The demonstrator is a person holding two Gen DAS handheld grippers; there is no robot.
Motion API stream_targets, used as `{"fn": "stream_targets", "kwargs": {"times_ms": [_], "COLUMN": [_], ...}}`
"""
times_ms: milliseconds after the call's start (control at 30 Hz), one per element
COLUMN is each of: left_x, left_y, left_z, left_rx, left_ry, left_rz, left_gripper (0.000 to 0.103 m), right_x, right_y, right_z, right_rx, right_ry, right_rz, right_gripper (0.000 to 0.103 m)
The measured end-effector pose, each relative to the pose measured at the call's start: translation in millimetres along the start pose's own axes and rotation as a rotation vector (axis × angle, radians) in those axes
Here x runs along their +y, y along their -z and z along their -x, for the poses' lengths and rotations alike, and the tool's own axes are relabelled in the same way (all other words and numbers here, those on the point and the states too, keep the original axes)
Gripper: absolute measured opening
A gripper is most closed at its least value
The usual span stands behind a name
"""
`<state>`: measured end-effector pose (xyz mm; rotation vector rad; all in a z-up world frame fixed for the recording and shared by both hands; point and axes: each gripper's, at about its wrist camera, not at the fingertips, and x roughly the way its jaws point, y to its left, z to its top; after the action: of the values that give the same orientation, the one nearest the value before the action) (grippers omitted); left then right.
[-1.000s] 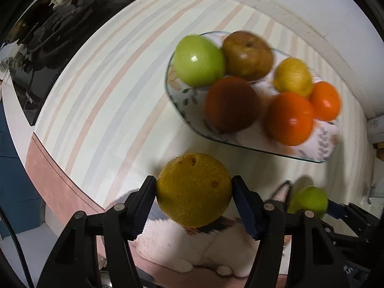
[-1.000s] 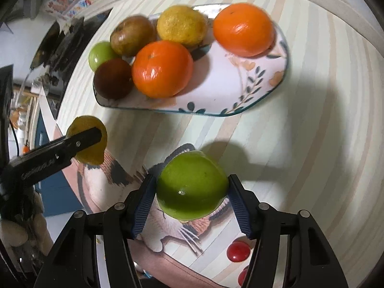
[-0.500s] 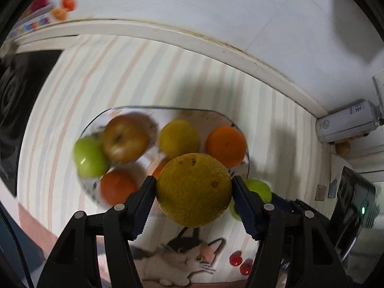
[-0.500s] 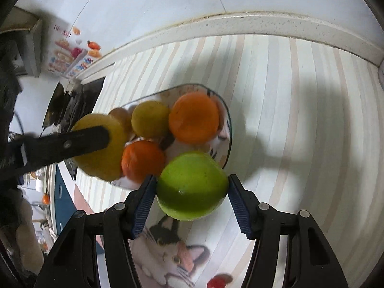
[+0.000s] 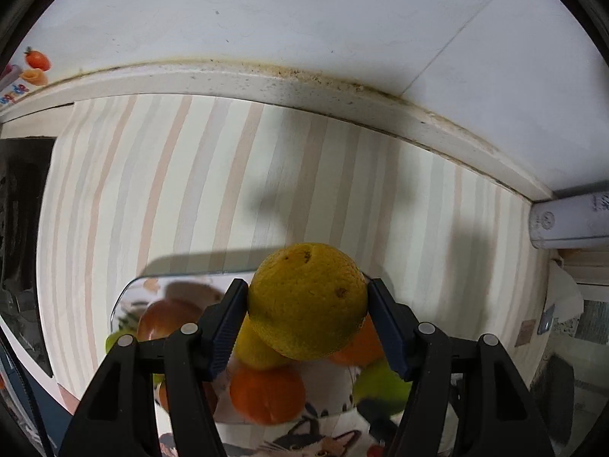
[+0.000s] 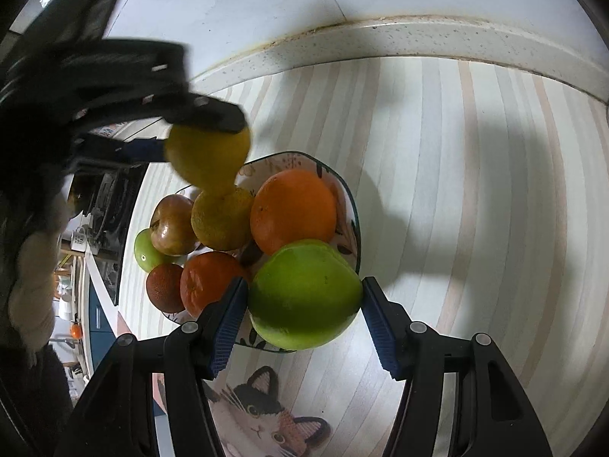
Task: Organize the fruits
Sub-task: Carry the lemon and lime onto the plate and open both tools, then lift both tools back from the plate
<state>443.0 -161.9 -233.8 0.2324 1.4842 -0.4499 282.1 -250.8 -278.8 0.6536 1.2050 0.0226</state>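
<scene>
Left gripper [image 5: 307, 312] clamping a dimpled yellow-orange citrus [image 5: 307, 301], right gripper [image 6: 304, 304] gripping a smooth round green apple [image 6: 304, 293], both hovering over the patterned ceramic fruit plate [image 6: 352, 205].

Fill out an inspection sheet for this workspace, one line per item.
Surface: striped pastel counter mat with a cat print at its near edge.
Job's things: oval floral ceramic plate holding oranges, a yellow citrus, a brownish apple and a small green apple.
Clutter: nothing seen.
Grippers: left tool shut on a yellow-orange citrus fruit above the plate; right tool shut on a large green apple.
Cables: nothing seen.
Surroundings: white tiled wall, black stovetop to the left.
</scene>
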Motion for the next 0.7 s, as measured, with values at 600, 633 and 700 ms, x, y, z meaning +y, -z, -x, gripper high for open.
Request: {"fn": "stream_targets", "kwargs": {"times_ms": [600, 633, 700], "left_x": [-5, -5, -1], "left_y": [-10, -12, -12], "left_z": [-35, -33, -27], "left_rx": [0.118, 0.120, 0.115], "left_ry": [0.013, 0.014, 0.019], "left_rz": [-0.007, 0.001, 0.014], "left_gripper": [0.063, 0.063, 0.064], "right_x": [-3, -3, -2], "right_y": [1, 1, 0], "right_z": [-5, -5, -2], "right_rx": [0.057, 0.063, 0.061], "right_ry": [-0.060, -0.064, -0.064], "right_rz": [-0.058, -0.065, -0.062], "right_gripper": [0.076, 0.078, 0.079]}}
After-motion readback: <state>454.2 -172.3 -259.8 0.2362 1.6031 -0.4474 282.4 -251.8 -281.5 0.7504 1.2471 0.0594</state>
